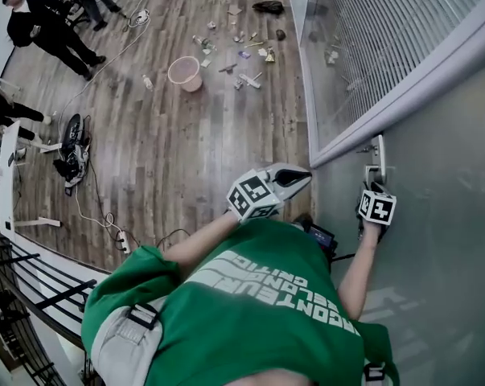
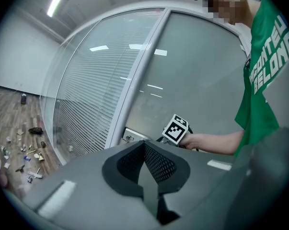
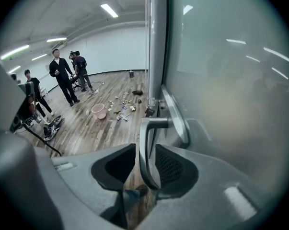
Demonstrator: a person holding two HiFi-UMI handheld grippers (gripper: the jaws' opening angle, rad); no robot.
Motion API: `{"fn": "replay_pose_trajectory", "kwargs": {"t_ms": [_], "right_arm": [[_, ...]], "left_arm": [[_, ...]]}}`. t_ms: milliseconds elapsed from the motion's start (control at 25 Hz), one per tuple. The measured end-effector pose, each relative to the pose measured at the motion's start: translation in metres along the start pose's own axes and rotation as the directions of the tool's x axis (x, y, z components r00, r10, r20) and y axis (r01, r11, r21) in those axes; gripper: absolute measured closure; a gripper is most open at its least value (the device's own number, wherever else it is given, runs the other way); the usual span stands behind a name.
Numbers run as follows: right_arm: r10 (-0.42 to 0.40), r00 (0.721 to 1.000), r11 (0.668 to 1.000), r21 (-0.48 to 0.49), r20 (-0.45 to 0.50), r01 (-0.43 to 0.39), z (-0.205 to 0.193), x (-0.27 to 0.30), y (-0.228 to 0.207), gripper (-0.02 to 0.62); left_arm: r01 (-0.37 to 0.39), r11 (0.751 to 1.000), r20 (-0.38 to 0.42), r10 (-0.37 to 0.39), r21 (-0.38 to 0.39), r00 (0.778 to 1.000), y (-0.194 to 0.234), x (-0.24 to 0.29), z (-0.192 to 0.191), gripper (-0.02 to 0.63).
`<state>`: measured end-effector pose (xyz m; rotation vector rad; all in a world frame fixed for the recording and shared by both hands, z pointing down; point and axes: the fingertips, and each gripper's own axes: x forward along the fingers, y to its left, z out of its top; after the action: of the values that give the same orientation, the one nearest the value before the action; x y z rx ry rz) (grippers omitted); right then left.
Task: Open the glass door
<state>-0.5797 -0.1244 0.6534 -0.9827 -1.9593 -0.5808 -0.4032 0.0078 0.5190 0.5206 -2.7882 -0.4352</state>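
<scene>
The frosted glass door point(image 1: 435, 175) stands at the right, with a metal frame post point(image 3: 156, 42) along its edge. Its silver lever handle point(image 3: 156, 123) hangs down from a lock plate point(image 1: 379, 153). My right gripper point(image 3: 145, 147) is at the handle, open, and the lever's bent end lies between the jaws with a gap on the left side. In the head view the right gripper point(image 1: 376, 190) sits just under the plate. My left gripper point(image 1: 305, 177) is shut and empty, held in the air left of the door. From the left gripper point(image 2: 144, 143) view the door point(image 2: 192, 80) lies ahead.
A glass wall with blinds point(image 1: 371, 30) runs left of the door. On the wood floor lie a pink bucket point(image 1: 183, 72), several small scattered things point(image 1: 242, 55) and cables with gear point(image 1: 71, 155). People point(image 1: 41, 22) stand far off. A black railing point(image 1: 25, 288) is behind me.
</scene>
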Motion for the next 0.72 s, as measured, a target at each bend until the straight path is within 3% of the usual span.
{"fn": "replay_pose_trajectory", "kwargs": {"t_ms": [240,400,560,720], "right_arm": [[0.067,0.995,0.998,-0.016,-0.074,-0.068,0.017,0.029,0.017,0.483],[0.026,0.990,0.993,-0.109,-0.139,-0.041,0.023,0.044,0.019,0.483],[0.076,0.977,0.990,-0.101,-0.199,-0.097,0.009,0.056,0.023,0.484],[0.063,0.964,0.988,-0.120,-0.258,-0.097,0.004,0.059,0.022,0.536]], "left_arm": [[-0.005,1.000,-0.002,0.005,-0.001,1.000,-0.006,0.013,0.011,0.591],[-0.015,1.000,-0.001,0.015,-0.013,1.000,-0.004,0.023,0.016,0.591],[-0.038,0.999,-0.017,0.037,-0.030,0.999,-0.006,0.030,0.019,0.591],[-0.039,0.999,0.009,0.039,-0.033,0.999,0.001,0.032,0.016,0.591]]}}
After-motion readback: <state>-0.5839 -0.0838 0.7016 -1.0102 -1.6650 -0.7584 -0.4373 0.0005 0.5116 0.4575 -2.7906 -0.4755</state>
